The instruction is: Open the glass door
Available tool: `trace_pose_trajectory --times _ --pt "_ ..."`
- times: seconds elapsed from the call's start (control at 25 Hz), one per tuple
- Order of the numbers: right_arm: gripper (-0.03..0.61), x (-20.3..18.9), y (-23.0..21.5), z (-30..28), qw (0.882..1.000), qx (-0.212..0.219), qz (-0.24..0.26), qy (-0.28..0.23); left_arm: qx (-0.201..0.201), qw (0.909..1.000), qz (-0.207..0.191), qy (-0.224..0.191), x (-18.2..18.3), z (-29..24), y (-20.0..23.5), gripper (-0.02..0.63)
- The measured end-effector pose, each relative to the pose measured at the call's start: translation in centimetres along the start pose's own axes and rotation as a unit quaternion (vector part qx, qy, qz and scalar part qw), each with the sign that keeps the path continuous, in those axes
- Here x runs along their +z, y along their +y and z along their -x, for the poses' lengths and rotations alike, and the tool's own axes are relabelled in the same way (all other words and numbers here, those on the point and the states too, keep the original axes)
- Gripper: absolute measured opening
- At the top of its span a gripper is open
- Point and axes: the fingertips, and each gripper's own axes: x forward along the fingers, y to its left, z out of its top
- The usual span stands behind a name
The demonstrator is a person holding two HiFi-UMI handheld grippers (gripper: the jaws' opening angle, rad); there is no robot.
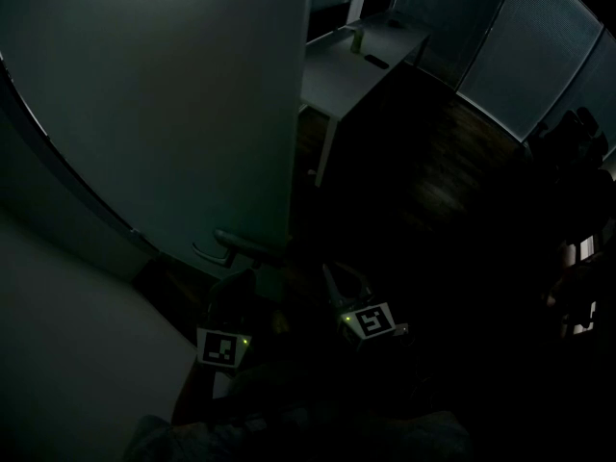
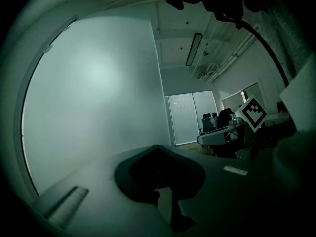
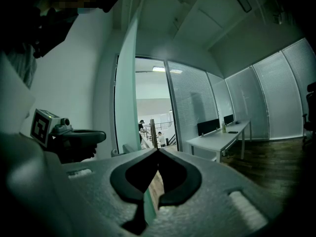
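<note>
Glass door [image 1: 173,104]: a frosted panel that fills the head view from 9 to 12 o'clock. It stands ajar, with its free edge running down the middle of the picture. Its lever handle [image 1: 241,244] sits low on that edge, just past centre towards 7 o'clock.

Both tools hang close under the handle. The left gripper [image 1: 236,292] is at 7 o'clock and the right gripper [image 1: 337,282] is just beside it at 6 o'clock. The room is too dark there to tell whether either one touches the handle.

The left gripper view is nearly filled by the frosted panel from 8 to 12 o'clock. It shows that claw pressed together, tips meeting, with nothing between them. At 1 o'clock it catches a ceiling light [image 2: 194,48], which the other views do not show.

The right gripper view looks along the door's thin edge and through the opening at 12 o'clock into a brighter hall with people [image 3: 143,131] in the distance. Its claw is also pressed together at the tips and pinches nothing.

The floor [image 1: 433,181] is dark wood. A white desk [image 1: 356,70] stands at 1 o'clock in the head view with a green bottle [image 1: 358,38] on it. Walls of closed blinds [image 1: 529,65] lie at 2 o'clock, and a plain white wall [image 1: 67,345] at 8 o'clock.
</note>
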Motion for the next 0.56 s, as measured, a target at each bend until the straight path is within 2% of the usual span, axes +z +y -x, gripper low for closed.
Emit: trace_pose_trajectory --times 0.56 --pt "0.0 -0.17 -0.35 0.31 1.0 -0.003 -0.001 0.0 0.0 1.0 -0.003 -0.006 0.2 -0.19 -0.29 0.003"
